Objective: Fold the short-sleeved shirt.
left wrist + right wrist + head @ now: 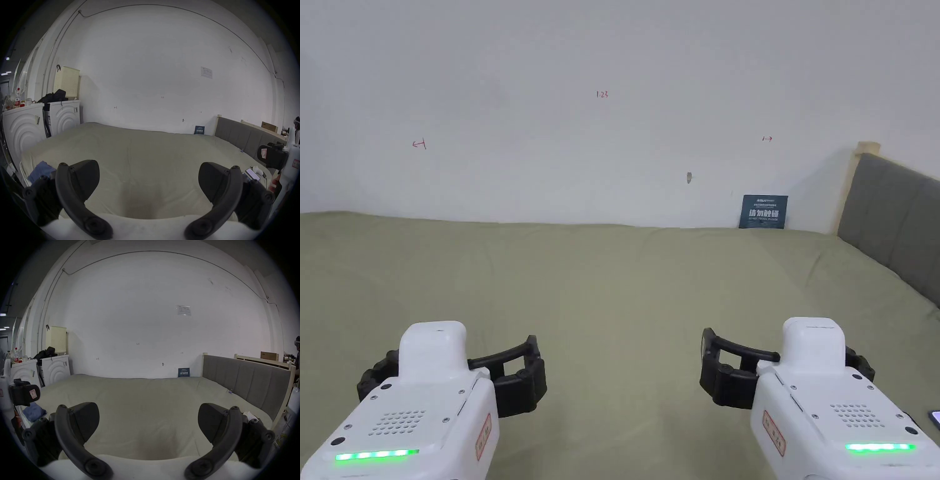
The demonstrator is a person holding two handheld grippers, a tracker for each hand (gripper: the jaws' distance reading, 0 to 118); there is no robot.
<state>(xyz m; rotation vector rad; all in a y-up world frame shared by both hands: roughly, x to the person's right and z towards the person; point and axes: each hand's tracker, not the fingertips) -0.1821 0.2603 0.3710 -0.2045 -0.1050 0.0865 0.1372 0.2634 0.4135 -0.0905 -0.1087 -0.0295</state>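
The left hand-held gripper (453, 375) and the right hand-held gripper (787, 372) are held low and level above the near part of the bed (612, 281), side by side and well apart, both pointed toward the white wall (612, 125). In each gripper view the jaws are seen spread wide, with nothing between them but bare olive sheet. A crumpled blue garment (41, 170), possibly the short-sleeved shirt, is seen at the bed's edge, just left of the left hand-held gripper. A grey headboard (894, 212) is seen to the right of the right hand-held gripper.
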